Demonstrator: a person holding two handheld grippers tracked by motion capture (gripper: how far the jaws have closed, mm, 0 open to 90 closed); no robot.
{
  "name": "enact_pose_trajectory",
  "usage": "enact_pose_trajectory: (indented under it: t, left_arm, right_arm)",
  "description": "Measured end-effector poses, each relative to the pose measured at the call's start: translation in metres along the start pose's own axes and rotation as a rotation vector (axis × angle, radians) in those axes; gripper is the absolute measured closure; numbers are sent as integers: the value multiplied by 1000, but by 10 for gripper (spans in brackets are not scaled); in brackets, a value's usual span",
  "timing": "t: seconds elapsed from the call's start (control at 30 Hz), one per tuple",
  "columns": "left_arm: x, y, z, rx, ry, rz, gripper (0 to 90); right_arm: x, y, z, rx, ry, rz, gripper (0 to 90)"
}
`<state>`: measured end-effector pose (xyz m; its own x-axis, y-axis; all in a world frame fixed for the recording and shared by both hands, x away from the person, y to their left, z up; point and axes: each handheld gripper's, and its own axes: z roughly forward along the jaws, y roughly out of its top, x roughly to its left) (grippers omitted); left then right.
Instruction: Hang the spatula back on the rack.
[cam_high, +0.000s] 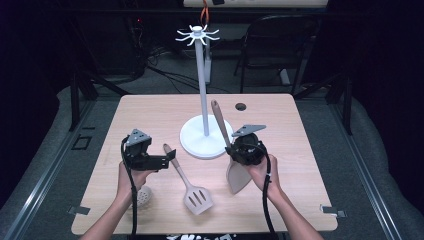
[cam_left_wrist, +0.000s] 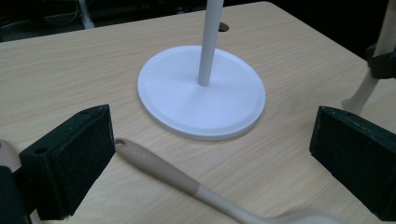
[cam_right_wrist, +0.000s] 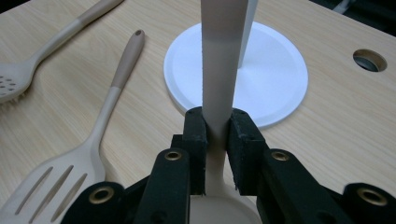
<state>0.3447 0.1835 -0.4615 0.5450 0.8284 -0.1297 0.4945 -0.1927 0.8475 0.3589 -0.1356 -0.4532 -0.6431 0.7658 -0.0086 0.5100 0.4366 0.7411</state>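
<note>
Right gripper (cam_right_wrist: 217, 135): clamped on spoon (cam_high: 235, 175), handle up, 3 o'clock of rack (cam_high: 205, 135) | Left gripper (cam_high: 167, 159): jaws wide, empty, over turner (cam_high: 192, 192) handle | Progress: nothing hung; spoon, turner, skimmer (cam_right_wrist: 14, 81) remain.

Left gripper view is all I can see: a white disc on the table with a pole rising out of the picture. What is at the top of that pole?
Observer: The pole ends in a small white crown of hooks.
Operator: And the pale stick at my right edge?
Observer: That is the handle of a solid spatula, clamped between the shut jaws of the right gripper.
Operator: Is the handle lying in front of me a spoon?
Observer: No, it belongs to a slotted turner. Its flat head lies on the table near the person's edge.
</note>
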Motion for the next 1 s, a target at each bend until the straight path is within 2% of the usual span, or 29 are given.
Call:
enact_pose_trajectory:
  t: [0.2, 0.27, 0.33, 0.7, 0.8, 0.87, 0.97, 1.0]
  left_arm:
    - [-4, 9, 10, -4, -51, -22, 2]
    - [-8, 14, 15, -3, -65, -10, 2]
    - [-12, 19, 19, -12, -83, -15, 2]
    - [-31, 41, 35, -21, -118, 11, 6]
    - [-32, 47, 38, -35, -129, 1, 16]
    - [-33, 51, 39, -46, -136, -4, 34]
    - [-36, 55, 40, -65, -141, -6, 131]
    - [-36, 56, 41, -72, -154, -2, 153]
  right_arm:
    - [6, 8, 11, 4, 14, -13, 786]
    - [7, 10, 13, 6, 20, -22, 786]
    - [9, 12, 14, 5, 19, -18, 787]
    - [8, 12, 13, -14, 14, -22, 786]
    - [8, 13, 13, -5, 9, -27, 786]
    - [8, 15, 16, -18, 10, -28, 786]
    - [8, 16, 19, -17, 16, -25, 786]
    - [9, 17, 21, -19, 16, -26, 785]
